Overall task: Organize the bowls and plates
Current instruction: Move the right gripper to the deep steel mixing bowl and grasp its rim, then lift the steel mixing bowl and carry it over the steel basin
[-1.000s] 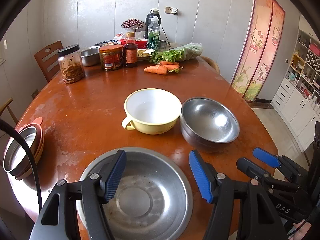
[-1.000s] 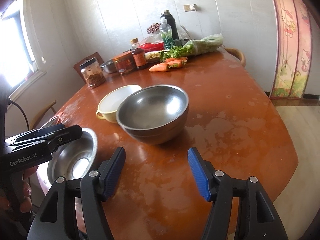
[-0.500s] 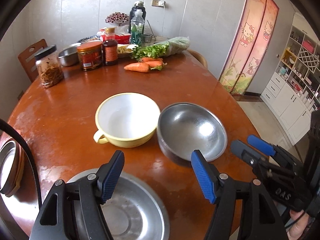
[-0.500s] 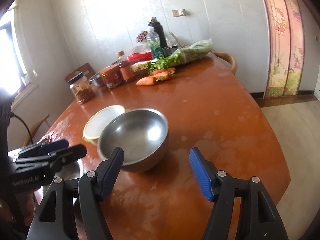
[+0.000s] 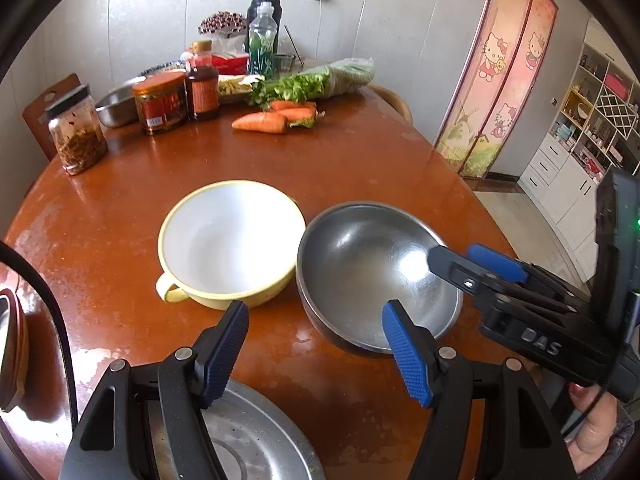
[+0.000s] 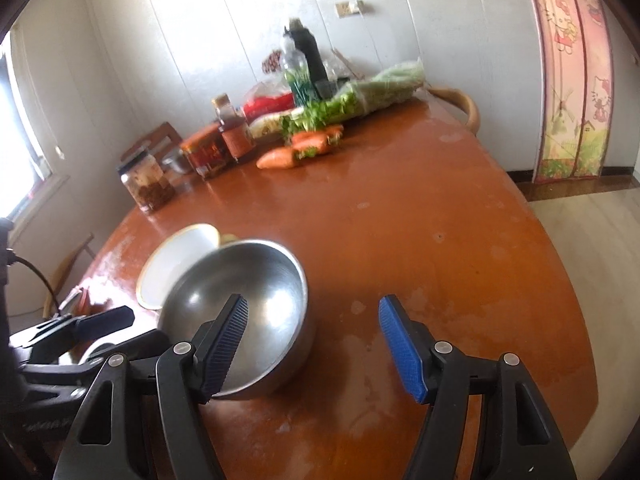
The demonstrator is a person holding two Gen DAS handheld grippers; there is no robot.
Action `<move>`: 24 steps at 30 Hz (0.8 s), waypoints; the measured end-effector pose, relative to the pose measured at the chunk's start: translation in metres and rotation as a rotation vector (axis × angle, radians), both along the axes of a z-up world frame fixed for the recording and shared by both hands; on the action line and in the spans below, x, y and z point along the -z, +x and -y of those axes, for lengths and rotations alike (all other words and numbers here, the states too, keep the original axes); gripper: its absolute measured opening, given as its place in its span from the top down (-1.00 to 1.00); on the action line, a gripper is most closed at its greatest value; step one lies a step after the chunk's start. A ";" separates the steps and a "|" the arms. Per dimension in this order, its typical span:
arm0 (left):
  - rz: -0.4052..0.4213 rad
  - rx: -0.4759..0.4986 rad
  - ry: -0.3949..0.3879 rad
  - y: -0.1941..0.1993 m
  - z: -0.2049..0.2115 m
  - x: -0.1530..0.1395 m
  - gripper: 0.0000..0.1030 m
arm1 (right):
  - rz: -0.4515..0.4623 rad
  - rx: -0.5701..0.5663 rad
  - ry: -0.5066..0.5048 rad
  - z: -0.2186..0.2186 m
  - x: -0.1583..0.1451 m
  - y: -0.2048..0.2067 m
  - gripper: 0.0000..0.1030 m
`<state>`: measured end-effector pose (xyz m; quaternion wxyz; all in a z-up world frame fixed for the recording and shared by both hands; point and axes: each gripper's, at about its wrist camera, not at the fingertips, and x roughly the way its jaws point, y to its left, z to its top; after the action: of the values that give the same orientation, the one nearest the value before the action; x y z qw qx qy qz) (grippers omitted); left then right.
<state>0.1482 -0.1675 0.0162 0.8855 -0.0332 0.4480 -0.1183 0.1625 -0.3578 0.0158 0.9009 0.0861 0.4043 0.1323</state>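
A steel bowl (image 5: pixel 372 276) stands on the round wooden table (image 5: pixel 352 168), beside a yellow-rimmed white bowl with a handle (image 5: pixel 230 244). A flat steel plate (image 5: pixel 256 444) lies at the near edge under my left gripper (image 5: pixel 316 354), which is open and empty, hovering short of both bowls. My right gripper (image 6: pixel 314 344) is open and empty, its left finger over the steel bowl's (image 6: pixel 256 300) near rim. It also shows in the left wrist view (image 5: pixel 476 268) at that bowl's right side. The white bowl (image 6: pixel 176 264) sits behind.
Jars (image 5: pixel 78 136), bottles (image 5: pixel 202 80), carrots (image 5: pixel 276 118), bagged greens (image 5: pixel 320 80) and a small steel bowl (image 5: pixel 118 106) crowd the table's far side. Stacked red-rimmed dishes (image 5: pixel 10 340) sit at the left edge. Chairs stand around the table.
Both grippers have moved forward toward the two bowls. The steel plate has slid back under my left gripper. My right gripper has come in over the steel bowl's rim.
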 end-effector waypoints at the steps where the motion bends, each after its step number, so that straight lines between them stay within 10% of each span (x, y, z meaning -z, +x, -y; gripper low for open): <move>1: -0.008 0.003 -0.005 0.002 0.000 0.002 -0.34 | -0.002 -0.004 -0.001 -0.001 0.001 0.002 -0.27; 24: -0.052 0.087 -0.122 0.011 0.004 0.014 -0.06 | -0.044 -0.088 0.004 -0.021 0.011 0.001 0.22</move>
<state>0.1597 -0.1720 0.0021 0.8640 -0.0707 0.4637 -0.1832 0.1633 -0.3366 0.0052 0.8849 0.0729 0.4273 0.1705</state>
